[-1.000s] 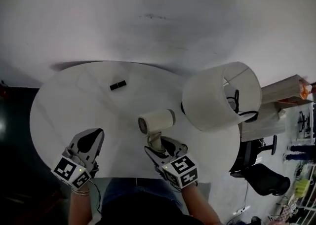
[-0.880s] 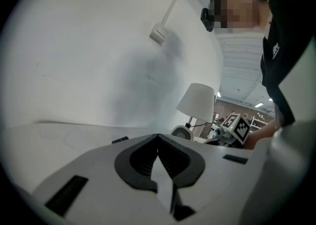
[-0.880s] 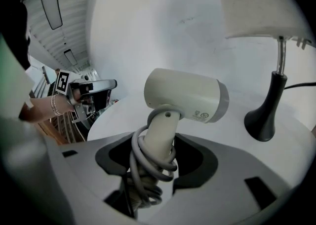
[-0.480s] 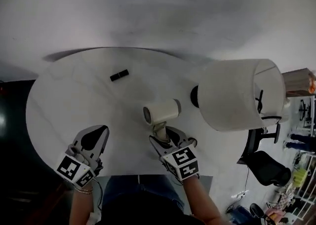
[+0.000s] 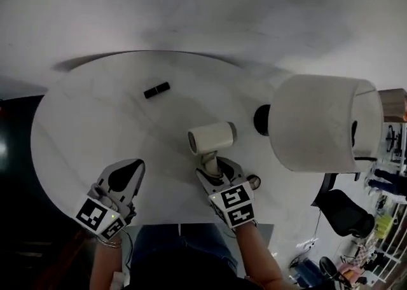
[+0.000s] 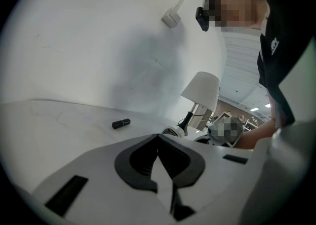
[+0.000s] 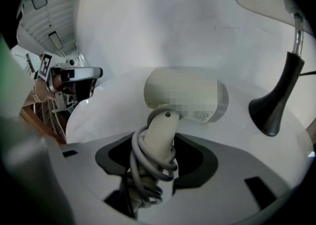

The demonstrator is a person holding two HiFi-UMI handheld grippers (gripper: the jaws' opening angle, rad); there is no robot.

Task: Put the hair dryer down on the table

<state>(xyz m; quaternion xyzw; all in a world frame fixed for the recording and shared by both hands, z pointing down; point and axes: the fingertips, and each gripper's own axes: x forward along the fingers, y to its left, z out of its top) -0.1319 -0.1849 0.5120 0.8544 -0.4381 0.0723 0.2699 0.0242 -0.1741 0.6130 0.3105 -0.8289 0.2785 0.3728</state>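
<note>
As the head view looks down, a round white table (image 5: pixel 82 123) fills the middle, with a pale wall behind it. On its right side stands a lamp (image 5: pixel 324 123) with a big white shade on a black base (image 5: pixel 261 119).

The hair dryer (image 5: pixel 212 137) is cream, with a short barrel lying crosswise over the near-middle of the table, just left of the lamp base. I cannot tell whether the barrel touches the top. A grey cord (image 7: pixel 148 155) is wound round the handle.

The right gripper (image 5: pixel 215 171) is at the near edge, jaws spread fairly wide and clamped on the wrapped handle, pads pressing both sides.

The left gripper (image 5: pixel 135 166) is well apart to the left at the near edge, tips meeting, with nothing between them.

A small black oblong object (image 5: pixel 156 90) lies alone on the far left part of the table.
</note>
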